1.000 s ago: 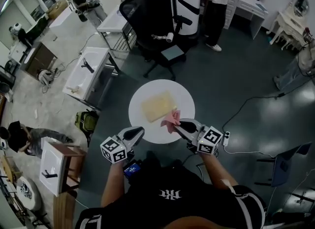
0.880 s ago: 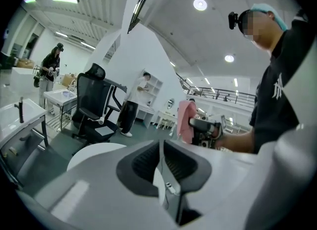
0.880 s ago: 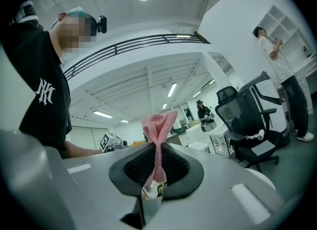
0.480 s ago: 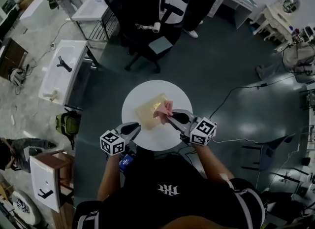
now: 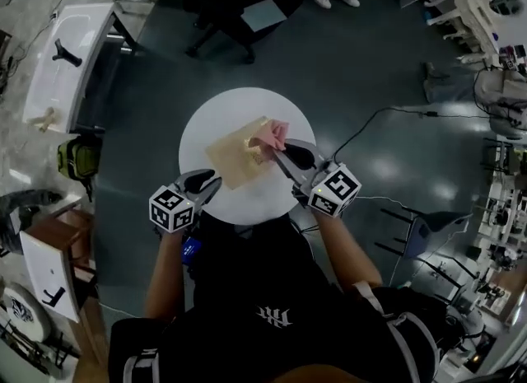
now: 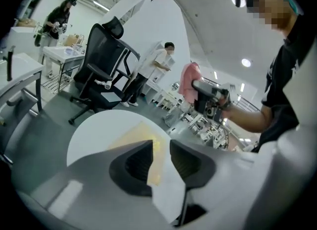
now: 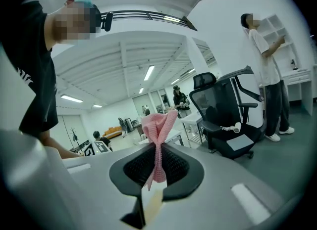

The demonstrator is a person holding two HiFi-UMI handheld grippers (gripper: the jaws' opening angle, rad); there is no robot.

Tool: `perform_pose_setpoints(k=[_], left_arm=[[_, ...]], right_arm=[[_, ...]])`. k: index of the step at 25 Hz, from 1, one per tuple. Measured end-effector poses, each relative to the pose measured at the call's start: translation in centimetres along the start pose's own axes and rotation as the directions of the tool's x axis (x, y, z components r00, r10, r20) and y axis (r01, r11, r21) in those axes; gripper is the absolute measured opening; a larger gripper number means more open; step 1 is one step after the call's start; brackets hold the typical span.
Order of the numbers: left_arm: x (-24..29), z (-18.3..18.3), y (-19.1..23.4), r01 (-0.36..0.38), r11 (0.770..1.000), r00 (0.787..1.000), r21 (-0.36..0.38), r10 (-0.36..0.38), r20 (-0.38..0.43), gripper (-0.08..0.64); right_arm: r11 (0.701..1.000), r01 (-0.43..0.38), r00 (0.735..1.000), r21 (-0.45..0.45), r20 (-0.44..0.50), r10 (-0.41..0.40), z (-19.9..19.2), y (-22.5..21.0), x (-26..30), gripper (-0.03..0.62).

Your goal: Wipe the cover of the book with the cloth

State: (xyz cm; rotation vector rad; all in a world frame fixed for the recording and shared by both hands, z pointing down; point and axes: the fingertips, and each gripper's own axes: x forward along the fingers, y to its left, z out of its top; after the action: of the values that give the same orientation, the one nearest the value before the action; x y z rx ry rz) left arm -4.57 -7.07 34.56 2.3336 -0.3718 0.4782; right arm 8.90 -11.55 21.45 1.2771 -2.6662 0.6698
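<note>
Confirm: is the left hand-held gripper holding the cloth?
No: the left hand-held gripper has just been opening, nothing between its jaws; the right hand-held gripper pinches the cloth.

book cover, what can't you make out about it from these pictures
- Title or print on the book: too small and dim in the head view. In its own view the left gripper, jaws just opened wider with nothing between them, covers most of it.
- Whether the cloth touches the cover: the head view shows overlap, not height, and the right gripper view barely shows the book.
</note>
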Motion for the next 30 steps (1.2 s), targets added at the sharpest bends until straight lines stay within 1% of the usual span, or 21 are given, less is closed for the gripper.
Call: perform_pose_setpoints(k=[4,8,10,12,15,18,22,24,26,28,30], left_arm=[[3.3,-2.8,3.4,-0.064,0.996,0.998,-0.067,0.063,-0.007,0.117],[5.8,-6.0,5.7,-0.121,0.988,0.992,-0.093,0.119,-0.030,0.126],[6.6,-7.8,6.8,-0.143,0.983,0.989,-0.117,0.139,-0.043,0.140],[7.1,-9.3,7.6,-0.164,0.978,0.986,-0.131,0.159,-0.043,0.141],[7.2,-11.5,8.6,-0.193,0.971,0.981,-0.138,0.187,-0.051,0.141],[7.2,-13.2,9.5,-0.201,0.968,0.979,-0.149,0.194,-0.058,0.141],[7.7,-13.9,9.5,-0.179,0.964,0.984,-0.196,0.177,-0.028,0.141],[7.7,-14.1,9.6,-0.168,0.963,0.985,-0.212,0.170,-0.012,0.141],[7.9,-14.3,9.8,-0.163,0.963,0.986,-0.217,0.165,-0.005,0.141],[8.0,-14.5,9.8,-0.158,0.962,0.987,-0.222,0.161,-0.004,0.141],[8.0,-14.6,9.8,-0.149,0.962,0.989,-0.231,0.151,-0.010,0.141]], right_arm=[[1.000,-0.015,0.999,0.016,-0.040,0.016,-4.1,-4.8,2.8,0.028],[0.999,-0.046,0.995,-0.008,-0.090,0.045,-7.9,-7.5,5.3,0.026],[0.997,-0.071,0.990,-0.020,-0.124,0.068,-10.1,-7.8,6.6,0.026],[0.994,-0.104,0.982,-0.035,-0.165,0.097,-12.8,-7.3,8.4,0.026],[0.983,-0.159,0.962,-0.095,-0.241,0.132,-16.8,-5.3,11.2,0.026],[0.955,-0.221,0.937,-0.199,-0.314,0.152,-20.0,-3.3,13.5,0.026],[0.921,-0.261,0.909,-0.290,-0.394,0.134,-22.4,-1.8,15.2,0.026],[0.904,-0.270,0.902,-0.332,-0.416,0.117,-23.4,-1.1,16.1,0.026],[0.881,-0.284,0.898,-0.379,-0.428,0.106,-24.3,-0.6,17.1,0.026],[0.854,-0.303,0.892,-0.423,-0.440,0.098,-25.0,-0.2,18.1,0.026],[0.837,-0.314,0.883,-0.449,-0.461,0.084,-25.6,0.0,18.8,0.028]])
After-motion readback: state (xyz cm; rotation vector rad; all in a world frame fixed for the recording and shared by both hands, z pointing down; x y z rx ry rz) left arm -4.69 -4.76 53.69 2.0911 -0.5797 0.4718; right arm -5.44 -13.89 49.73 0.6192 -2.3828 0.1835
